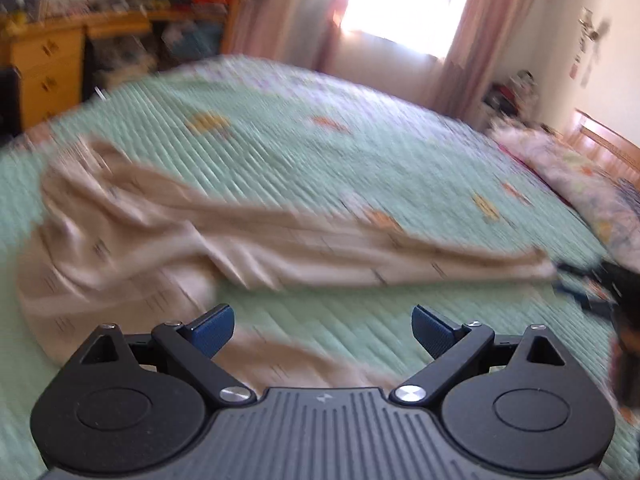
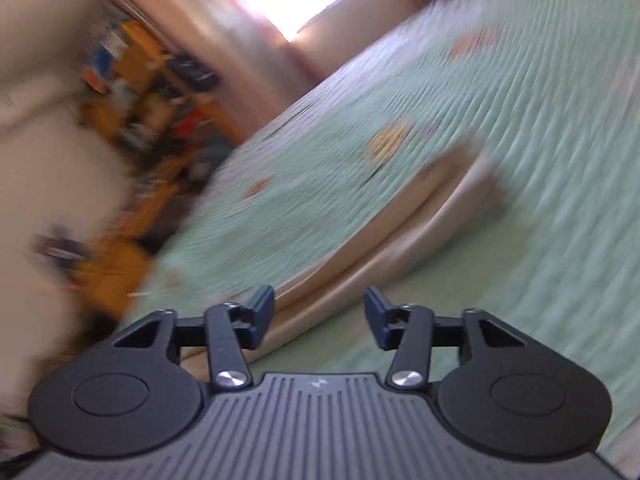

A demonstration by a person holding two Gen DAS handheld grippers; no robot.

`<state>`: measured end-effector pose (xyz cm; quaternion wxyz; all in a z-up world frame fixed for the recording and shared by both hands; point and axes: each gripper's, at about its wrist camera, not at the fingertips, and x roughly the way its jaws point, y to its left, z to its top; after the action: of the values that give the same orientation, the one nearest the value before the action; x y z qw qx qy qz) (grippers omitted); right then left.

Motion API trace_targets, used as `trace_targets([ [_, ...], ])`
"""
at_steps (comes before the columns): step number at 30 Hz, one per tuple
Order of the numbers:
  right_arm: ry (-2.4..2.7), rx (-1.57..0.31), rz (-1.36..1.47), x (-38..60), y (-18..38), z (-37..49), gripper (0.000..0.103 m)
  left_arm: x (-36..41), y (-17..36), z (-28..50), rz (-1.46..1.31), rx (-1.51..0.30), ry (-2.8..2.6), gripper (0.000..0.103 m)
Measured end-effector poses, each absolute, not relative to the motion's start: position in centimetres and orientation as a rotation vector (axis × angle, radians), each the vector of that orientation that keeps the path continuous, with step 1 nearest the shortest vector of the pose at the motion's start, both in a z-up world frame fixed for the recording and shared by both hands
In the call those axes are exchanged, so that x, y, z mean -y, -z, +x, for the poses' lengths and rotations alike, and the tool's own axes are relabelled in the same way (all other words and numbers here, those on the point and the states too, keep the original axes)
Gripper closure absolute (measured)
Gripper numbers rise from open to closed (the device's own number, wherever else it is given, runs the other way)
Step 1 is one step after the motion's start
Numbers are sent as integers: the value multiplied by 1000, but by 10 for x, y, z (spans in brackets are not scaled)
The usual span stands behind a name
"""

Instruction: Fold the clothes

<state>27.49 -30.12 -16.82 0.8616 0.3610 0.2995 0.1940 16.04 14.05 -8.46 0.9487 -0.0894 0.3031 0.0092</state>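
Here, on the bed, both pictures are smeared by motion, so small details are lost.

Bed cover: a mint-green quilt (image 1: 304,148) with thin stitched ribs in rows and small orange and yellow patches; it looks soft and padded.

Garment: a beige cloth (image 1: 192,240), thin and limp, lying on the quilt in long rumpled folds. It is wide and bunched at the left and draws out to a narrow end at the right. Another flap of it lies just in front of the left tool.

Left gripper (image 1: 323,330): black arms with round hubs and a ribbed grey body; the pads are blue and finely textured. The jaws stand wide apart with nothing between them, above the near flap of the cloth.

Right gripper (image 2: 319,316): same build, seen tilted. Its jaws are apart too, less wide, with nothing in them. The beige cloth (image 2: 404,224) runs away from it in smooth rounded ridges; whether the fingers touch it I cannot tell.

Pillow: a pale floral one (image 1: 576,176) at the right edge of the bed.

Room: a yellow wooden desk (image 1: 52,60) with drawers at the left, pink curtains (image 1: 460,32) beside a very bright window.
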Motion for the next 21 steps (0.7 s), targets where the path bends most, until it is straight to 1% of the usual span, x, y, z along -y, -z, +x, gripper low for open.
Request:
trace_targets([
  [1, -460, -642, 850, 292, 175, 275, 48, -145, 81, 169, -131, -602, -48, 7],
  [5, -576, -588, 871, 257, 194, 278, 45, -156, 81, 211, 153, -552, -13, 8],
  [8, -663, -546, 885, 231, 208, 280, 39, -163, 96, 249, 359, -599, 26, 17],
  [9, -692, -532, 889, 223, 212, 280, 36, -166, 99, 259, 407, -609, 43, 18],
  [11, -750, -503, 898, 205, 222, 281, 36, -175, 101, 271, 480, -573, 20, 19],
  [12, -769, -497, 948, 209, 229, 283, 36, -184, 99, 275, 482, -556, 12, 19],
  [15, -878, -459, 1129, 229, 245, 303, 30, -225, 89, 288, 333, -556, -24, 19],
  [16, -879, -468, 1193, 233, 253, 309, 31, -236, 86, 290, 312, -555, -59, 19],
  [18, -914, -453, 1250, 237, 257, 314, 31, -258, 80, 294, 301, -563, -157, 19],
  [20, -931, -459, 1251, 236, 257, 318, 31, -284, 76, 304, 270, -613, -305, 18],
  [21, -941, -462, 1250, 236, 256, 320, 30, -302, 72, 306, 189, -623, -351, 18],
])
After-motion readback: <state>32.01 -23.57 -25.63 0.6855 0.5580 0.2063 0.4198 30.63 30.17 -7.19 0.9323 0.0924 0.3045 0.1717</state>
